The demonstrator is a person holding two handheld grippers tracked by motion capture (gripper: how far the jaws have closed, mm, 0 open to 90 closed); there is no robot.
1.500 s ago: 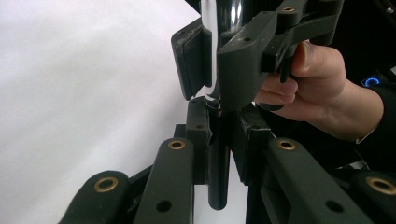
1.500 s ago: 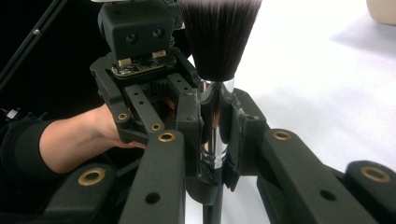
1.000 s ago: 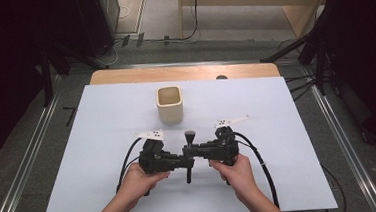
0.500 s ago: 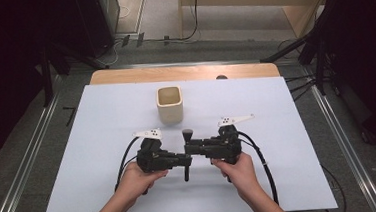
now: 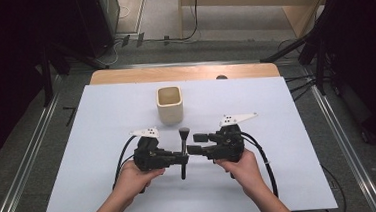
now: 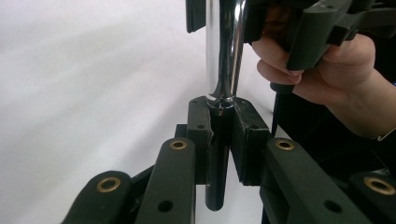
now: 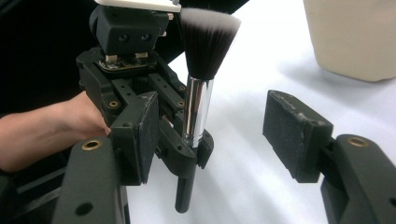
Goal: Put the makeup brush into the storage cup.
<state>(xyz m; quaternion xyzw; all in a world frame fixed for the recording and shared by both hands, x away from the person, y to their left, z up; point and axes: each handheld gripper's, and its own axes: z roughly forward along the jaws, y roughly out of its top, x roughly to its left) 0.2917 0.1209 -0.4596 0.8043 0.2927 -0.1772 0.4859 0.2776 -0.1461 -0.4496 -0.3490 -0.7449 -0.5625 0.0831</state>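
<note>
White table (image 5: 107, 192), beige cup (image 5: 169, 104); left tongs (image 6: 219, 140) clamp brush (image 7: 198, 84); right tongs (image 7: 219, 140) agape.

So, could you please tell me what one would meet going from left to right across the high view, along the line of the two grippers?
Left hand → left gripper → makeup brush → right gripper → right hand.

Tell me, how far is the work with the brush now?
Done: the left tongs are shut on the makeup brush, holding it off the table. In hand: the right tongs stand open around its handle. Left: the brush is not yet in the beige cup.
</note>
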